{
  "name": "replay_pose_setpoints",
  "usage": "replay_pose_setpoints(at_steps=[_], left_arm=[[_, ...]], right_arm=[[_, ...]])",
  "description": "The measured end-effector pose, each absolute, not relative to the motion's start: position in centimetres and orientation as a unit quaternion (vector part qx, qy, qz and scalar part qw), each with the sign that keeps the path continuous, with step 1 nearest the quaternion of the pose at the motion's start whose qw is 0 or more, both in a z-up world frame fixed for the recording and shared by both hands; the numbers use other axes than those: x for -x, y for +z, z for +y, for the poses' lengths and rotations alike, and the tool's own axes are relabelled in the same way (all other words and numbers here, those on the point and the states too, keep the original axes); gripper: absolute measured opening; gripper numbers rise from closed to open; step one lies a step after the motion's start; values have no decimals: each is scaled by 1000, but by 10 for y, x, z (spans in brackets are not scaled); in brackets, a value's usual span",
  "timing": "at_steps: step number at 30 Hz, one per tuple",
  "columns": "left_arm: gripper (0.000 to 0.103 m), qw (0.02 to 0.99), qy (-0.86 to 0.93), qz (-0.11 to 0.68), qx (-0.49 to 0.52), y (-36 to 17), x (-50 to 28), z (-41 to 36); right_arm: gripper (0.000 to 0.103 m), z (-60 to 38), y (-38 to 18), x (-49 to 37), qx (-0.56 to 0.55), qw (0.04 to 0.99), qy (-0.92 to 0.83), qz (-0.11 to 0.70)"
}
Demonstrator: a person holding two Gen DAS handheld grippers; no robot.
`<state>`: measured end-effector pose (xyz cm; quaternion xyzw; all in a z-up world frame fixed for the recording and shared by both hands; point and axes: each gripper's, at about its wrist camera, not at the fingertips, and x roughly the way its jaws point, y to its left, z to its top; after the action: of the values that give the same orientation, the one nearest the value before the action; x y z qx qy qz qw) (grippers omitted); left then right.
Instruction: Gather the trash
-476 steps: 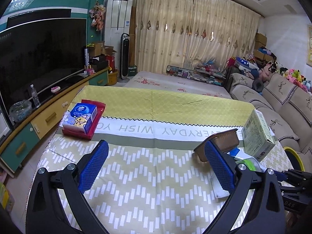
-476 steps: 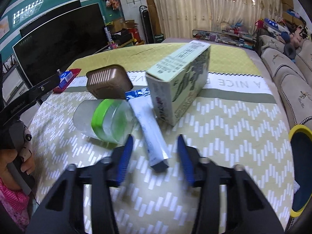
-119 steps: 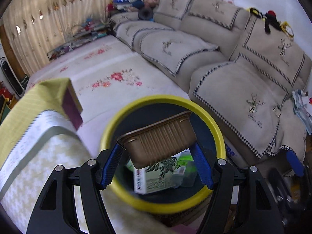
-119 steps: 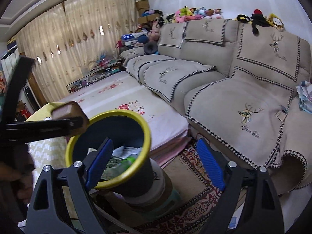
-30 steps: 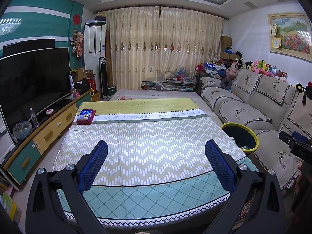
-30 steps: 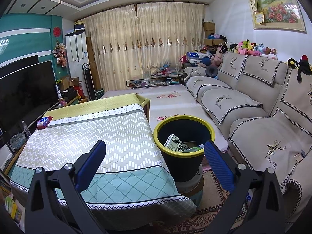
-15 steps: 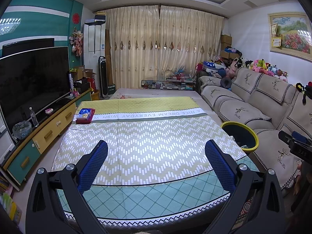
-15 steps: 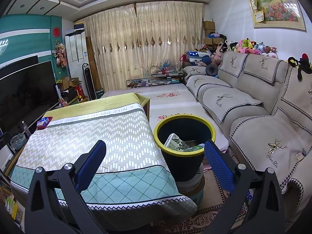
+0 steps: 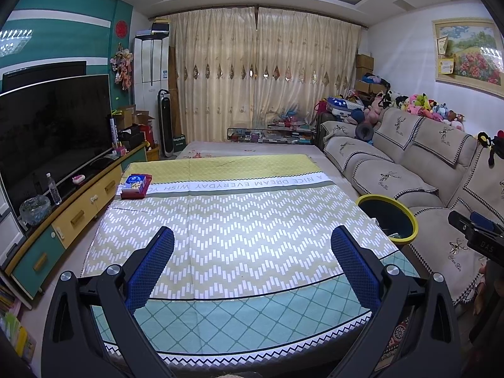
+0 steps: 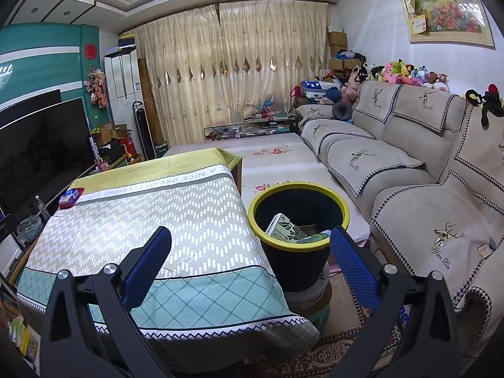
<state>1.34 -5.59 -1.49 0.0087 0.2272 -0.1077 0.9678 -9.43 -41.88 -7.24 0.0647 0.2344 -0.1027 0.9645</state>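
Both my left gripper (image 9: pixel 252 245) and right gripper (image 10: pixel 250 245) hang with jaws spread wide and empty above the desk (image 9: pixel 245 220) — the trash, a green-printed carton (image 10: pixel 283 228), lies inside the yellow-rimmed bin (image 10: pixel 341 209) just beside the desk.

Loads of room ahead of the left gripper's fingers (image 9: pixel 151 267): the tablecloth (image 9: pixel 239 226) lay bare between and past them, with only a tissue box on a red tray (image 9: pixel 135 186) far off beyond the left finger. For the right gripper, the yellow-rimmed bin (image 10: pixel 297 220) sat just past its right finger (image 10: pixel 352 267), tight between table edge and sofa (image 10: pixel 425 195).
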Motion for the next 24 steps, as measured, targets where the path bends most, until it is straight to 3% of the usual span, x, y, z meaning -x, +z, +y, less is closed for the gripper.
replay_pose_setpoints(at_steps=[24], left_arm=[[98,968,-106,229,-9,-19,-17,-58]], right_arm=[[96,-417,-78,92,-67,964,-100,239]])
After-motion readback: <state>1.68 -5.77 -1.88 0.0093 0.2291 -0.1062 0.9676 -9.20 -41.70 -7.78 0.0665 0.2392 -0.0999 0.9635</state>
